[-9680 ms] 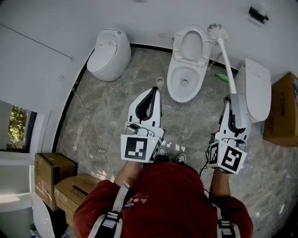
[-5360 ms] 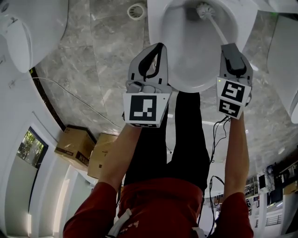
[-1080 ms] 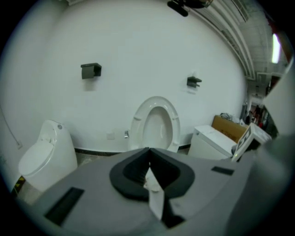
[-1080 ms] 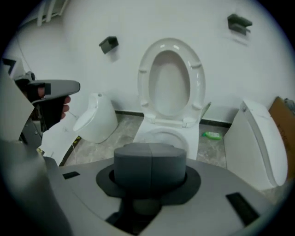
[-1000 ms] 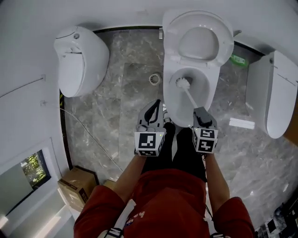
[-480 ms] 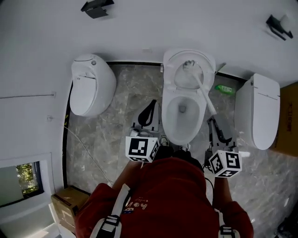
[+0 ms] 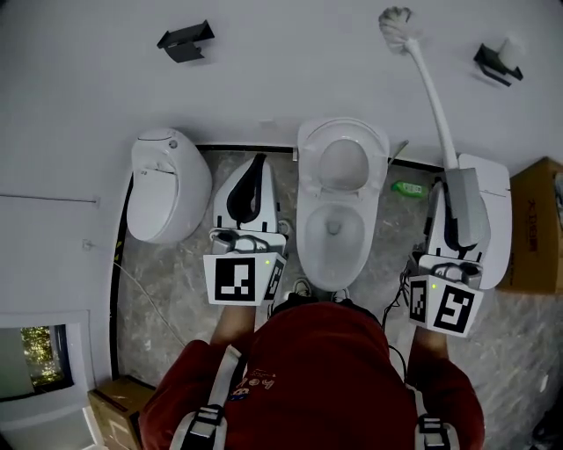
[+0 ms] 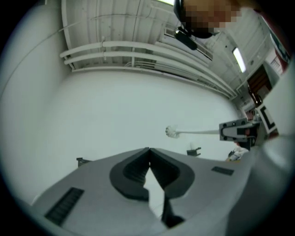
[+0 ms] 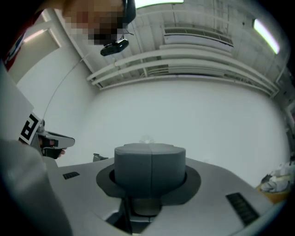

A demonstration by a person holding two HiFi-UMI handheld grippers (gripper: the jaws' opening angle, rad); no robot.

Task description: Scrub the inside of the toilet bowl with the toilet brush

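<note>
The white toilet stands in the middle of the head view with its lid up and its bowl bare. My right gripper is to the right of it, shut on the handle of the toilet brush. The brush points up and away, with its bristle head high against the white wall. In the right gripper view the jaws are closed round the handle and the brush head shows faintly beyond them. My left gripper is raised left of the bowl, shut on nothing. The brush shows there too.
A second toilet stands at the left and a third at the right, under my right gripper. A cardboard box is at the far right, a green item lies behind the middle toilet. Black fixtures hang on the wall.
The brush has come up from over the toilet seat and now points high against the wall. My right gripper moved right and up with it. My left gripper also rose.
</note>
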